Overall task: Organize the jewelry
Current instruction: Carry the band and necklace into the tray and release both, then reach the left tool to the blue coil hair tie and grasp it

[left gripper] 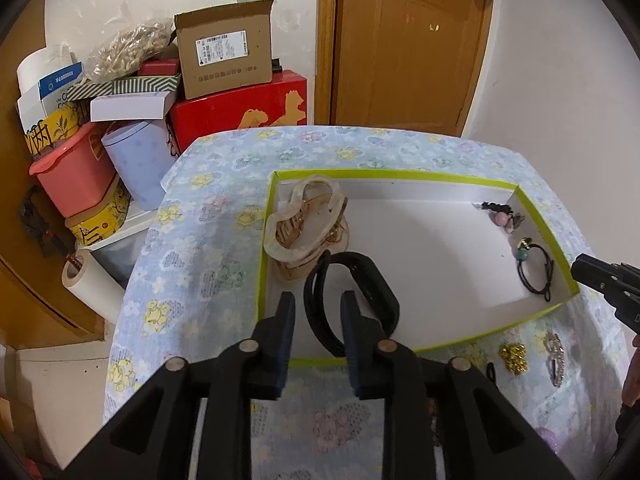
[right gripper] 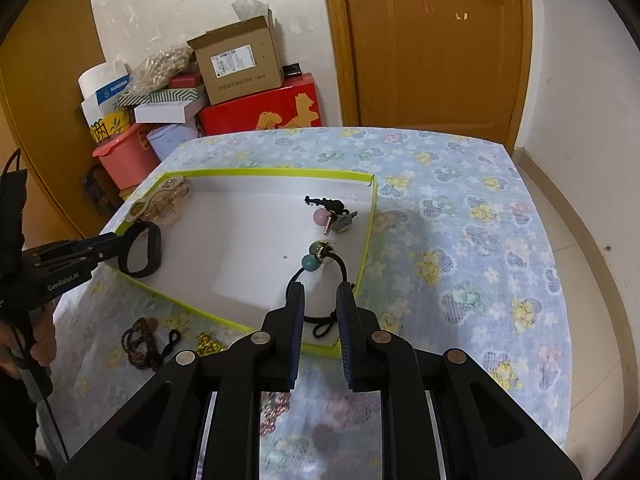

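A shallow white tray [left gripper: 400, 232] with a lime-green rim is lying on the desk [left gripper: 224, 208], which is covered in a pale blue flowered cloth.

In the left wrist view, the left gripper [left gripper: 318, 304] is reaching in from the bottom centre, its fingers spread apart. A black wristband [left gripper: 372, 292] is lying in the tray's lower left corner; one side of its loop is sitting in the gap between the fingers, but the pads are not pressing on it. Just above it a cream hair claw [left gripper: 304, 220] is leaning against the tray's left wall. At the right end of the tray are sitting a small black clip with a pink bead [left gripper: 498, 214] and a black hair tie with beads [left gripper: 534, 268].

In the right wrist view, the right gripper [right gripper: 320, 300] is coming in from the bottom centre, its fingers a little apart on either side of the hair tie's loop; I cannot tell whether they are touching it.

Still loose on the cloth below the tray: a gold cluster [left gripper: 512, 356], a sparkly hair clip [left gripper: 554, 360] and, at the lower left of the right wrist view, a dark beaded bracelet [right gripper: 140, 340].

Behind the desk, at the upper left, boxes are piled high: a cardboard box [left gripper: 224, 52] on a red box [left gripper: 240, 112], beside a pink bin [left gripper: 72, 172]. A brown door [left gripper: 408, 40] is standing behind.
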Motion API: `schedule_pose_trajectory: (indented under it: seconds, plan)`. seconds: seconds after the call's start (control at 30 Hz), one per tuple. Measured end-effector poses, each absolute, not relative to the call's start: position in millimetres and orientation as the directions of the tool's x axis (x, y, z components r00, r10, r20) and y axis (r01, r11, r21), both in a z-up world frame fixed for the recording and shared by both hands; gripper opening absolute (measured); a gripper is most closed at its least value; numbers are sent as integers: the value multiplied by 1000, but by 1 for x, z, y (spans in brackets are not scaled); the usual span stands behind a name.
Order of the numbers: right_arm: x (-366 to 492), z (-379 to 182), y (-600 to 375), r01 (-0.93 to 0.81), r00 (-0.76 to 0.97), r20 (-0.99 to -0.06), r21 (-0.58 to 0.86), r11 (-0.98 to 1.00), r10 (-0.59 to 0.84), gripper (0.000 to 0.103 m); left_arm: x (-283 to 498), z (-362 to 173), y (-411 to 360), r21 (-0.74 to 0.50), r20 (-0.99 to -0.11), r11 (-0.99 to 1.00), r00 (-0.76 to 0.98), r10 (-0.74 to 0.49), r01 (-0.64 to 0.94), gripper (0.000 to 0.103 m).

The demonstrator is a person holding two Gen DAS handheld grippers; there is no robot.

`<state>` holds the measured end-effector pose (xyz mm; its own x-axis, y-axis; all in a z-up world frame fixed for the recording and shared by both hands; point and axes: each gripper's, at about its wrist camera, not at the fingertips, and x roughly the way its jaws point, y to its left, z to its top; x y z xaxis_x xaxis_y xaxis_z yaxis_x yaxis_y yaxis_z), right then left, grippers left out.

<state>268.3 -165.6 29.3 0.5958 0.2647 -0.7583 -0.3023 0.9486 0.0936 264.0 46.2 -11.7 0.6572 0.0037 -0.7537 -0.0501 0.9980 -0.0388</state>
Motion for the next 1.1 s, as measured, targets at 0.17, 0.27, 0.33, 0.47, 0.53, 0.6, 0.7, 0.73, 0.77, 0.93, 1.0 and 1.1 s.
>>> schedule_pose_trajectory:
  seconds: [0.17, 0.27, 0.33, 0.47, 0.53, 0.6, 0.7, 0.73, 0.77, 0.93, 1.0, 1.1]
  plan:
    - [252, 38, -169, -301, 606, -747, 103, 948, 274, 17, 249, -5, 47, -41, -743, 998, 669, 8, -57, 26]
    - [236, 44, -169, -301, 616, -739, 100, 948, 273, 17, 232, 3, 47, -49, -731, 997, 683, 6, -61, 26]
    - [223, 48, -168, -304, 621, -735, 94, 948, 272, 17, 220, 8, 47, -63, -722, 996, 692, -4, -59, 26]
    - [192, 56, -167, -307, 633, -726, 83, 948, 268, 17, 194, 16, 42, -79, -712, 996, 702, -23, -47, 26]
    - [178, 58, -167, -311, 635, -724, 81, 947, 270, 17, 179, 18, 38, -90, -709, 995, 704, -36, -39, 26]
    - [165, 61, -167, -314, 638, -722, 76, 946, 270, 18, 163, 21, 34, -96, -706, 995, 707, -45, -33, 26]
    - [142, 64, -165, -321, 639, -718, 76, 944, 275, 28, 142, 22, 26, -99, -705, 995, 707, -57, -19, 26]
    - [136, 64, -166, -323, 639, -717, 78, 943, 278, 29, 136, 22, 24, -98, -705, 995, 707, -58, -16, 26]
    - [128, 65, -165, -326, 639, -716, 80, 942, 282, 29, 129, 23, 22, -98, -705, 995, 707, -62, -11, 26]
    - [99, 69, -164, -343, 635, -713, 87, 935, 299, 29, 98, 24, 11, -97, -705, 995, 705, -78, 13, 26]
    - [88, 70, -163, -350, 635, -709, 89, 933, 306, 29, 86, 24, 6, -98, -702, 995, 707, -84, 21, 27]
    - [75, 70, -161, -359, 633, -706, 93, 929, 316, 29, 73, 25, 0, -98, -700, 995, 708, -93, 33, 31]
